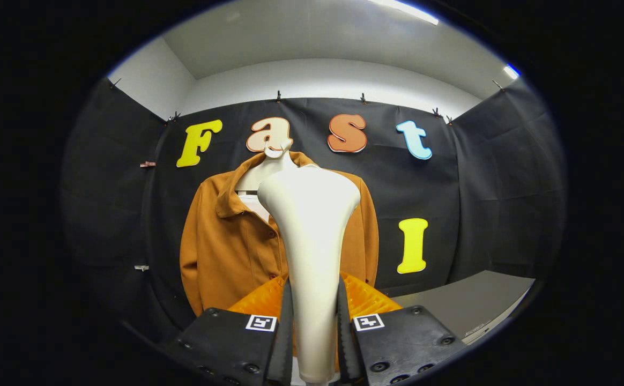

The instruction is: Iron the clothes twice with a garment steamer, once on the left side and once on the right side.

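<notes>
We have the gripper [314,343] closed on the steamer [312,236], both fingers pressing its slim smooth handle, which looks rigid, slippery and probably top-heavy, so low on the neck seems the right hold, while the soft shirt [226,246] hangs on the wall beyond.

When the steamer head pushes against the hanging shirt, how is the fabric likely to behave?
The shirt hangs loose from a hanger, so it will probably give and swing back rather than resist. Its soft folds suggest floppy, light cloth. The steamer, gripped at its narrow handle between the gripper fingers, looks smooth and may twist slightly.
</notes>
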A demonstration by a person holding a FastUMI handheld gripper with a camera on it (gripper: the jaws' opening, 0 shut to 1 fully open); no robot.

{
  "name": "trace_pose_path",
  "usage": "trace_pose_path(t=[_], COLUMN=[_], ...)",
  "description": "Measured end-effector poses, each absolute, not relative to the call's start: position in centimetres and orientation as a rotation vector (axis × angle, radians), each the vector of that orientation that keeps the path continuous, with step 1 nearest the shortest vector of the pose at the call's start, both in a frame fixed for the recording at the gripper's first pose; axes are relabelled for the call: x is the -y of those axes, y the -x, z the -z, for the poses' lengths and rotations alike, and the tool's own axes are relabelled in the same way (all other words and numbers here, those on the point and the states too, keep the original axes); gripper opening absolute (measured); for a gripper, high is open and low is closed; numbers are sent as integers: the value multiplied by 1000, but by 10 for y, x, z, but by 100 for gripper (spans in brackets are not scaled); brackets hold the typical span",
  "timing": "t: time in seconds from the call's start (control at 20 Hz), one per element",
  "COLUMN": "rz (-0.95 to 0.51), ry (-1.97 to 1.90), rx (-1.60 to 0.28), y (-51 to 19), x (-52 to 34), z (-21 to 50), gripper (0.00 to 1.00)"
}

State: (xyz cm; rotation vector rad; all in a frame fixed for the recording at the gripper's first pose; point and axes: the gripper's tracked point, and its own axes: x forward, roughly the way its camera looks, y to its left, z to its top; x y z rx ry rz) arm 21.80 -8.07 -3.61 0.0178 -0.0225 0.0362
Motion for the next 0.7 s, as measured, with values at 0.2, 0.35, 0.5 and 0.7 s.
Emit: trace_pose_path(t=[0.2, 0.35, 0.5, 0.7], rz=[-44, -45, -45, -55], ry=[-17, -19, -21, -26], rx=[28, 27, 26, 30], y=[-220, -221, -223, -224], x=[78, 78, 77, 75], z=[36, 36, 36, 35], gripper=[37, 37, 37, 37])
